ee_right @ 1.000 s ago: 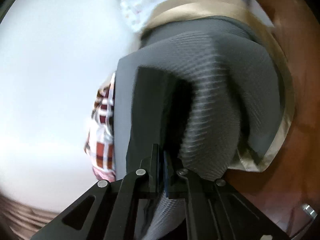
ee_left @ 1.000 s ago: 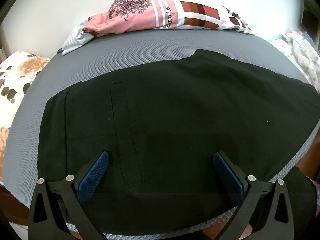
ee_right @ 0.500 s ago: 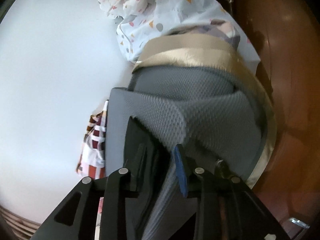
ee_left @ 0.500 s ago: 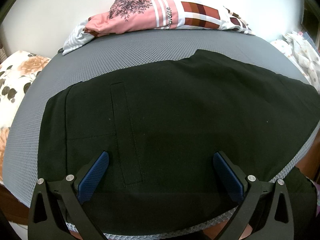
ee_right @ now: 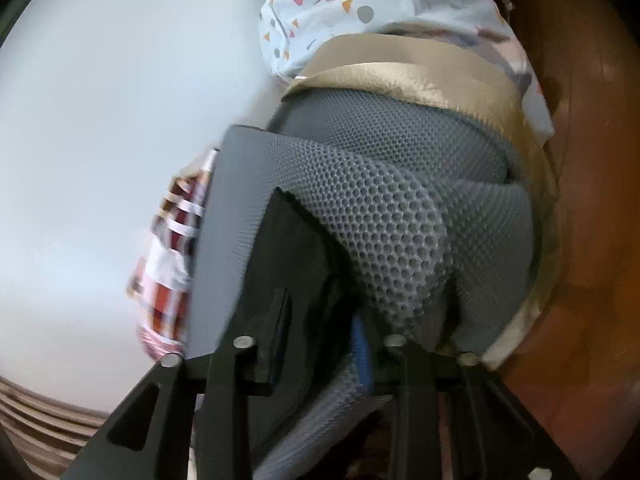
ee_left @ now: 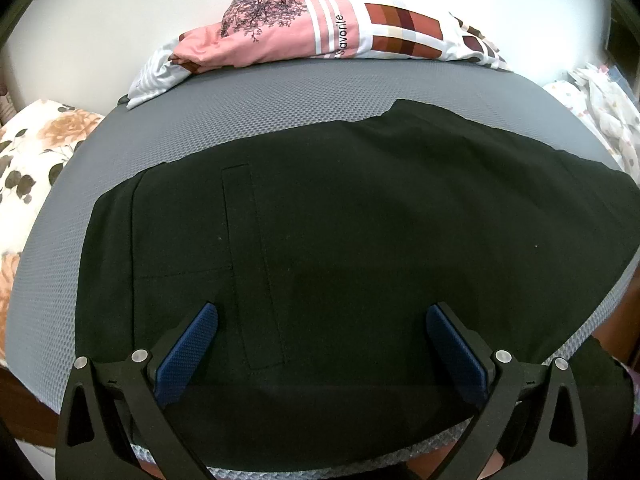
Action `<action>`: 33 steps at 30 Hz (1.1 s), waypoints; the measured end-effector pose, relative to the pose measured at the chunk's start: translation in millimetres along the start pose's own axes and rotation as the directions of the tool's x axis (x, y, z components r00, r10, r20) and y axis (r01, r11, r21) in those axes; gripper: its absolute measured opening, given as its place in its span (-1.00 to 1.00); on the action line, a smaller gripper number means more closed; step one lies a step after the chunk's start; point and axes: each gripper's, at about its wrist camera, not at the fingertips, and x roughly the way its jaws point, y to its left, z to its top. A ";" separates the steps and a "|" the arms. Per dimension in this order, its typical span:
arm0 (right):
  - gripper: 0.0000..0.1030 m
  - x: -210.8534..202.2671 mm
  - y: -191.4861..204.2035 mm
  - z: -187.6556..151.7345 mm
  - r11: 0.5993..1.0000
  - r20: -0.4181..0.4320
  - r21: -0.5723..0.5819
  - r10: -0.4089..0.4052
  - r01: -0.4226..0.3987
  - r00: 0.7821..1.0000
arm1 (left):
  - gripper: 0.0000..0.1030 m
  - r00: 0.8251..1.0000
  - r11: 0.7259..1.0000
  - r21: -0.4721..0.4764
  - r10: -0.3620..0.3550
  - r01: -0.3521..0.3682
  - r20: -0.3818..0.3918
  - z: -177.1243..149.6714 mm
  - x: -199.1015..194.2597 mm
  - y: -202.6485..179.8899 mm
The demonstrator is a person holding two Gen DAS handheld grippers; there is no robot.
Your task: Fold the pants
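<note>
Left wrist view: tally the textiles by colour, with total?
Black pants: 1
Grey mesh mat: 1
Pink patterned cloth: 1
Floral cloth, left edge: 1
White dotted cloth, right edge: 1
Total: 5

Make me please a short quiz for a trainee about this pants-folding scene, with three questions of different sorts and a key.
1. True or false: the left gripper is shut on the black pants.
2. What lies directly under the pants? A: a grey mesh mat. B: a wooden board. C: a white towel.
3. Fill the gap: in the left wrist view, the pink patterned cloth lies at the mat's ____ edge (near or far).

Key
1. False: its jaws stand wide open, with the pants spread flat in front of them.
2. A.
3. Far.
</note>
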 end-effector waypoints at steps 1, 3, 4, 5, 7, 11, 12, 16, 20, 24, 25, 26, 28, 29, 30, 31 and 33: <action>-0.80 1.7 1.8 -0.5 1.000 -0.004 -0.017 -0.016 0.016 1.000 | 1.00 1.000 1.000 0.000 0.000 0.000 0.000 0.0 0.0 -0.1; -0.80 -0.1 8.7 -3.2 0.998 0.005 -0.046 -0.030 0.030 1.000 | 1.00 1.000 1.000 0.000 0.000 0.000 0.000 0.0 -0.1 0.0; -0.80 -3.1 16.1 -5.9 0.997 0.017 -0.073 -0.035 0.036 0.999 | 1.00 1.000 1.000 0.000 0.001 -0.001 0.000 0.0 -0.2 -0.1; -0.80 -7.6 29.1 -11.6 0.994 0.030 -0.103 -0.021 0.024 0.999 | 1.00 1.000 1.000 0.000 0.001 -0.001 0.000 -0.1 -0.1 0.3; -0.80 -12.9 53.5 -21.0 0.988 0.034 -0.153 0.021 -0.016 0.999 | 1.00 1.000 1.000 0.001 0.001 -0.001 0.000 -0.2 -0.3 0.5; -0.80 -8.3 127.2 -60.6 0.948 -0.007 -0.304 0.100 -0.097 0.995 | 1.00 1.000 1.000 0.000 0.001 -0.001 0.001 0.6 0.3 3.2; -0.80 -3.7 144.4 -73.7 0.934 -0.029 -0.336 0.117 -0.120 0.993 | 1.00 1.000 1.000 0.001 0.000 0.000 0.001 0.5 0.0 3.1; -0.80 28.7 202.7 -135.3 0.872 -0.153 -0.449 0.140 -0.195 0.978 | 1.00 1.000 1.000 0.000 -0.001 0.001 0.000 0.4 -0.1 2.8; -0.80 70.9 229.1 -203.8 0.820 -0.285 -0.518 0.102 -0.242 0.953 | 1.00 1.000 1.000 0.001 -0.001 0.001 0.000 0.3 -0.1 2.7; -0.80 103.2 233.9 -251.2 0.816 -0.387 -0.508 0.071 -0.277 0.919 | 1.00 1.000 1.000 -0.001 0.000 0.000 0.001 0.3 -0.2 1.4; -0.80 107.2 236.9 -260.4 0.810 -0.398 -0.514 0.068 -0.283 0.915 | 1.00 1.000 1.000 -0.002 0.001 -0.001 0.000 0.3 -0.2 0.9; -0.80 111.6 241.0 -271.8 0.799 -0.411 -0.527 0.060 -0.290 0.910 | 1.00 1.000 1.000 -0.002 0.002 -0.002 0.000 0.3 -0.2 0.8; -0.80 117.6 246.9 -285.9 0.783 -0.425 -0.545 0.051 -0.300 0.904 | 1.00 1.000 1.000 -0.002 0.003 -0.003 0.001 0.1 -0.4 0.7; -0.80 120.9 248.3 -290.7 0.779 -0.434 -0.548 0.048 -0.305 0.900 | 1.00 1.000 1.000 -0.003 0.002 -0.002 0.001 0.1 -0.3 1.1; -0.80 124.3 250.8 -296.1 0.776 -0.445 -0.549 0.044 -0.312 0.894 | 1.00 1.000 1.000 -0.003 0.002 -0.002 0.001 0.0 -0.4 0.7; -0.80 127.0 253.0 -299.8 0.772 -0.454 -0.551 0.040 -0.316 0.890 | 1.00 1.000 1.000 -0.002 0.002 -0.002 0.001 0.0 -0.5 0.6; -0.79 132.0 257.9 -307.2 0.758 -0.459 -0.569 0.028 -0.318 0.888 | 1.00 1.000 1.000 -0.002 0.002 -0.002 0.001 -0.1 -0.5 0.8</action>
